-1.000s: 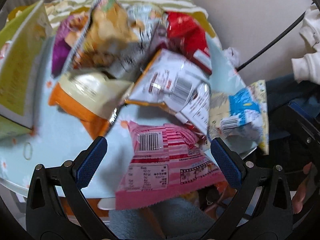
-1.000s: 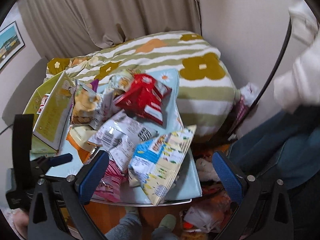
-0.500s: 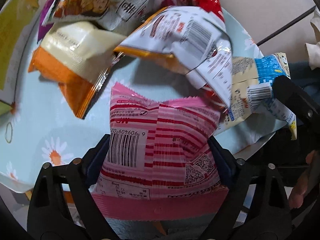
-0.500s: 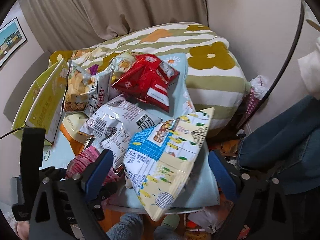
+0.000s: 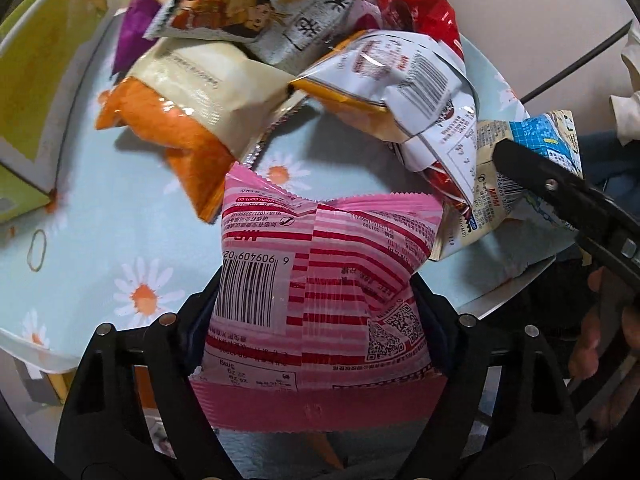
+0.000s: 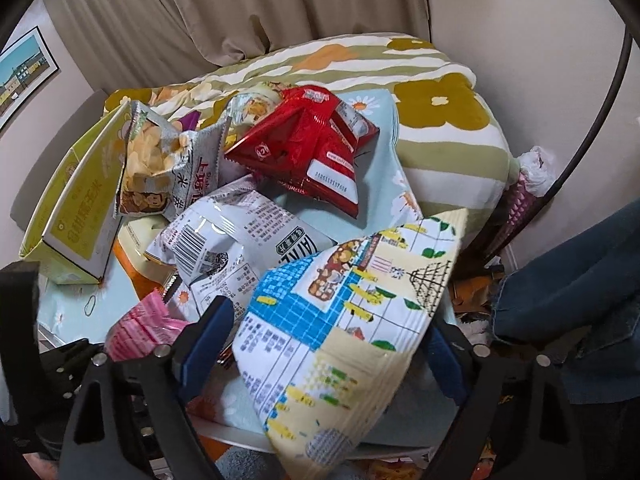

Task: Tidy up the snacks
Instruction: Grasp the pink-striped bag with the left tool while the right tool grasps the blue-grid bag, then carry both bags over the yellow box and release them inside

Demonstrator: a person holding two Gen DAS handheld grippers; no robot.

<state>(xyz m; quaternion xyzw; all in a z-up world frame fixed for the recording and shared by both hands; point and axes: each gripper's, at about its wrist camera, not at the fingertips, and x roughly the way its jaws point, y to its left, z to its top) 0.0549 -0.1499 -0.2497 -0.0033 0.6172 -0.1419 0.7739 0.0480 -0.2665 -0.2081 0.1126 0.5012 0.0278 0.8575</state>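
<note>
Both grippers closing — pink packet (image 5: 316,276) hides the left gripper's (image 5: 316,320) pads.

A beige curtain (image 6: 240,12) hangs behind a flowered striped blanket (image 6: 440,120); a framed picture (image 6: 24,76) is on the wall.

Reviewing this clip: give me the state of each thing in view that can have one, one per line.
left gripper: jaws closing, squeezing the pink striped bag.
right gripper: jaws closing, blue and cream bag between them; contact unclear.
pink striped bag: sealed, puffy, barcode side up.
blue and cream bag: sealed, tilted over the table edge.
red bag: sealed, atop the pile.
yellow-green box: open, lying on its side.
</note>
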